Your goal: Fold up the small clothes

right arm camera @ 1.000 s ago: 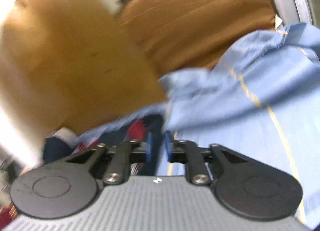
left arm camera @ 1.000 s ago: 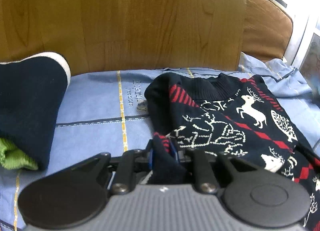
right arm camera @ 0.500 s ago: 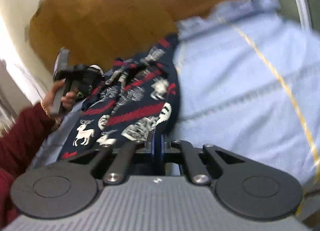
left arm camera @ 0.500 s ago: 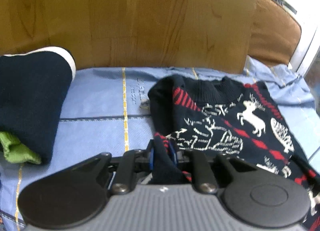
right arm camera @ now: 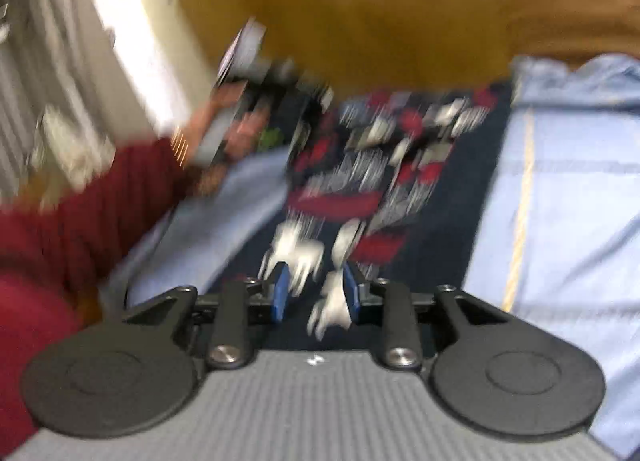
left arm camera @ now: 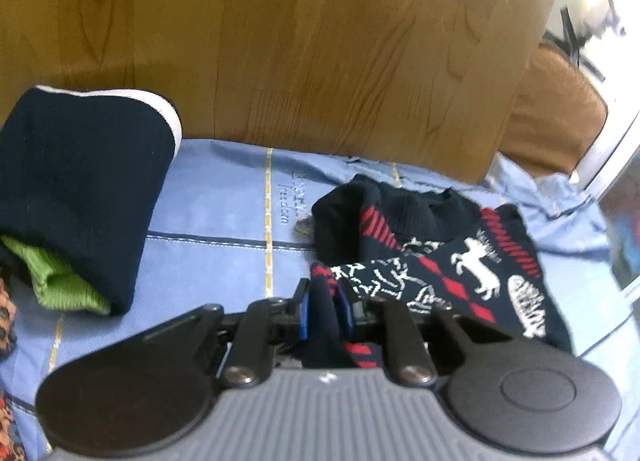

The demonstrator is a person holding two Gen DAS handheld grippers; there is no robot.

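Already a folded navy garment (left arm camera: 84, 189) lies far left; the left gripper (left arm camera: 322, 311) pinches the reindeer sweater's (left arm camera: 460, 261) edge, while the right gripper (right arm camera: 314, 293), blurred, seems open above it, fold unfinished.

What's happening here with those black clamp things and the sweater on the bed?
A person is folding a small navy reindeer sweater on a blue bedsheet, using a hand-held gripper in each hand. The left hand-held gripper is shut on a dark edge of the sweater. The right hand-held gripper is open over the sweater, its view blurred by motion. An already folded navy garment with something green tucked inside lies to the left.
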